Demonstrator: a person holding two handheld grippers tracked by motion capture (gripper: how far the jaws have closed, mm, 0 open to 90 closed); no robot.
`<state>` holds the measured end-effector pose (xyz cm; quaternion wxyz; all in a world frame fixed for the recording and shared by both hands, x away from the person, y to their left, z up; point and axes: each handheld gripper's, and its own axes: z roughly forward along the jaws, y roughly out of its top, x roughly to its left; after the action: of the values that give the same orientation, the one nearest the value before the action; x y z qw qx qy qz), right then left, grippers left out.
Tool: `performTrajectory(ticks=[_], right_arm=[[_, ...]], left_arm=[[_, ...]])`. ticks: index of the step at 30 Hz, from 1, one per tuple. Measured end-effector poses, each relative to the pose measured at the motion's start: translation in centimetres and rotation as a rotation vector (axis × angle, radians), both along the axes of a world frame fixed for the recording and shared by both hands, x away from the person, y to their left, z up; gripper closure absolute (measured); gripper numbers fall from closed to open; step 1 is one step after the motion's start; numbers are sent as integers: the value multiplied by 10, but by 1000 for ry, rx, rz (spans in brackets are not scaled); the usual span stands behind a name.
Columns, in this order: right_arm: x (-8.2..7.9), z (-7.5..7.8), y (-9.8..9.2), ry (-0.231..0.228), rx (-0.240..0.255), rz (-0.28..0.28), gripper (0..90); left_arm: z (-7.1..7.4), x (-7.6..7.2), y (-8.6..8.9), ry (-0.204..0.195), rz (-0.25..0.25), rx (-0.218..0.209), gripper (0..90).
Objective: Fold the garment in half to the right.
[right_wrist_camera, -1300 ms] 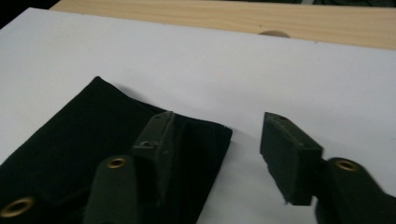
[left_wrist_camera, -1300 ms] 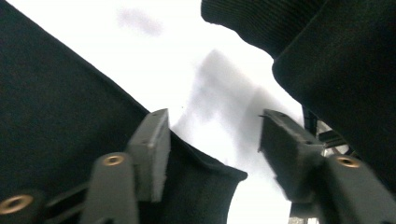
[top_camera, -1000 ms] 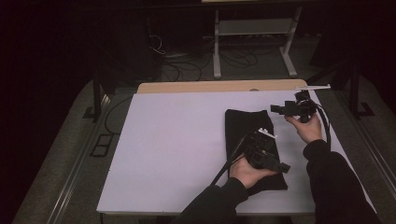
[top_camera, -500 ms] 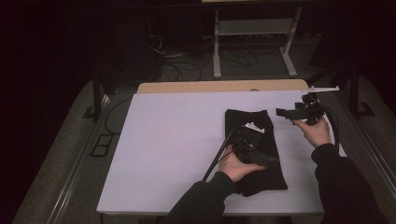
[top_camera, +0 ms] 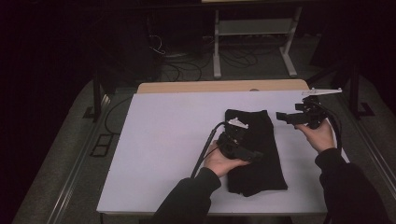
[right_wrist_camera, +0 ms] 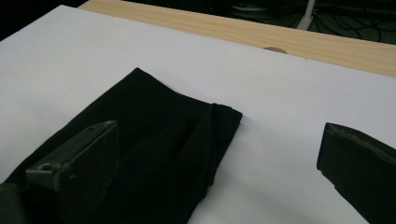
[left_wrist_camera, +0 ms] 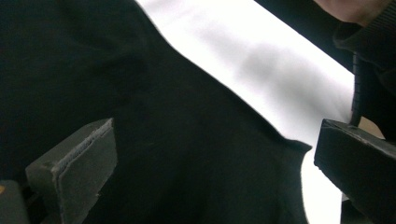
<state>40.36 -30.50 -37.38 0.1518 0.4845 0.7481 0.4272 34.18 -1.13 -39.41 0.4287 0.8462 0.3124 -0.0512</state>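
On the right half of the white table sheet (top_camera: 163,140) lies a black fabric garment, folded into a long narrow strip (top_camera: 254,154), running from the near edge toward the far side; its far end shows a tidy doubled edge in the right gripper view (right_wrist_camera: 154,154). It looks already folded and laid flat, so the folding seems close to done. The left gripper (top_camera: 252,155) hovers over the middle of the cloth, its jaws spread wide with only dark fabric beneath them and nothing pinched (left_wrist_camera: 205,154); those jaws have just been opening. The right gripper (top_camera: 284,116) is held off the cloth's far right corner, above bare sheet, jaws likewise apart and empty after just opening. Both hands seem to be backing off so the fold stays undisturbed. A pale wooden tabletop edge (top_camera: 219,87) borders the sheet on the far side. No label or writing can be read anywhere.
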Motion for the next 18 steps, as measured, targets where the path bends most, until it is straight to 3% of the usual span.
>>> performTrajectory(ticks=[12, 18], right_arm=[[-14, 6, 2, -14, -4, 22, 0], [-19, 7, 1, -23, 0, 22, 0]], left_arm=[[3, 1, 27, -23, 23, 20, 0], [8, -1, 42, -41, 0, 38, 0]])
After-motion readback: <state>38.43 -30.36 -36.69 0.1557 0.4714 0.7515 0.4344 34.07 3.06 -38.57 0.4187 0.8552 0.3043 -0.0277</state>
